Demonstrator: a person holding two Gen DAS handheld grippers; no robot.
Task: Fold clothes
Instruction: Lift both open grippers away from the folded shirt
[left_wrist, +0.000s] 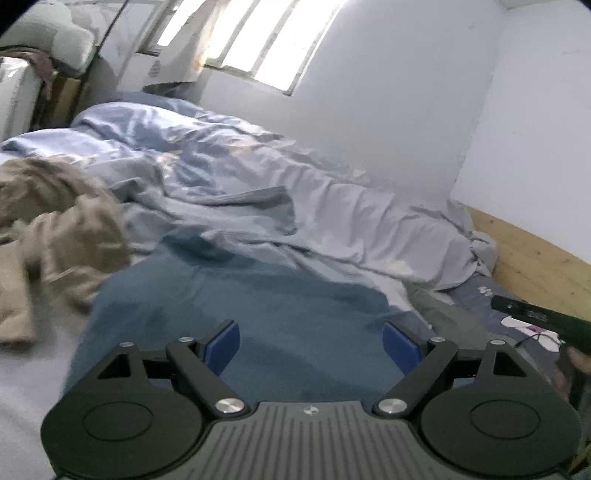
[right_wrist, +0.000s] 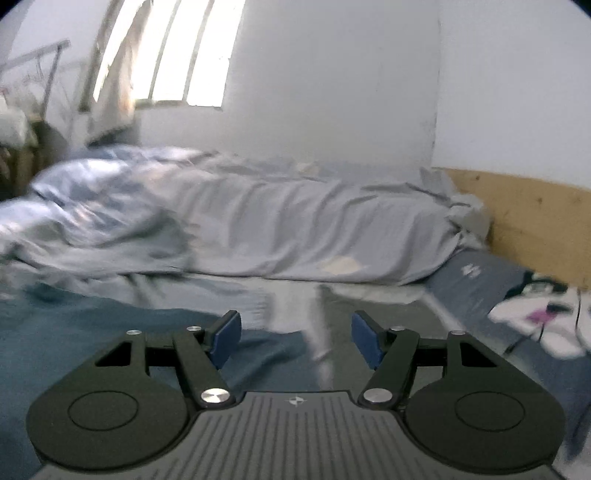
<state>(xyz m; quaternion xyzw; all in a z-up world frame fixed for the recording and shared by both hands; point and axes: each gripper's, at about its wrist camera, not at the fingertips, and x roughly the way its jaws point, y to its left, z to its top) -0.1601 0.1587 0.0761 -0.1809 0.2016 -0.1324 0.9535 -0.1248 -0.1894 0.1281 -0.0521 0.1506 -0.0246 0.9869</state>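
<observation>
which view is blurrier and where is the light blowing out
Right wrist view is blurrier: the duvet and blue garment smear sideways, though the right gripper stays sharp. Left wrist view is clearer, with only the beige garment soft. The window blows out to white in both views, and the fisheye bends its bars.

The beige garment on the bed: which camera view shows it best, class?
The left wrist view: the crumpled beige garment lies at its left edge, beside the blue garment. The right wrist view does not show it.
</observation>
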